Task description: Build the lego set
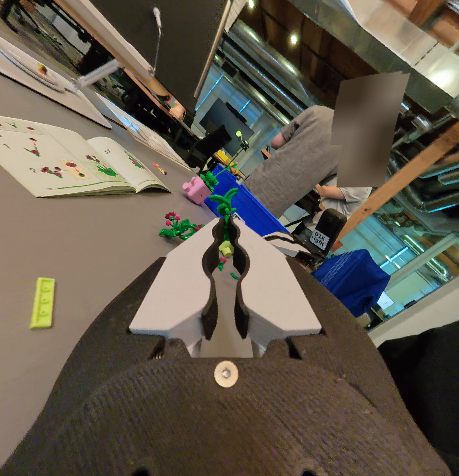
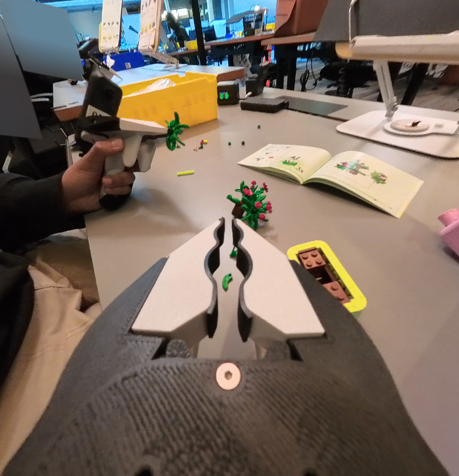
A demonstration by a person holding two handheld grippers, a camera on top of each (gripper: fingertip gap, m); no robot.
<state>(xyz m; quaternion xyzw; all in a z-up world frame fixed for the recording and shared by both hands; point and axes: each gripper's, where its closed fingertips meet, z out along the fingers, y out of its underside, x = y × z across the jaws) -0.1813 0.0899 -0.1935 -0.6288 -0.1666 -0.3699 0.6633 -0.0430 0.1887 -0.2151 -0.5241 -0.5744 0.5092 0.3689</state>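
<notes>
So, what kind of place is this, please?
Probably a shared workshop or lab, not a home. The right wrist view shows rows of desks behind the grey table and a yellow parts bin; the left wrist view shows bare ceiling ducts. An open instruction booklet lies on the table.

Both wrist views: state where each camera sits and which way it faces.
Left wrist view: on the left hand-held gripper, tilted, looking along the table; it pinches a green leafy stem.
Right wrist view: on the right hand-held gripper, facing across the table; the person's left hand shows.
Shared: flower plant, instruction booklet.
</notes>
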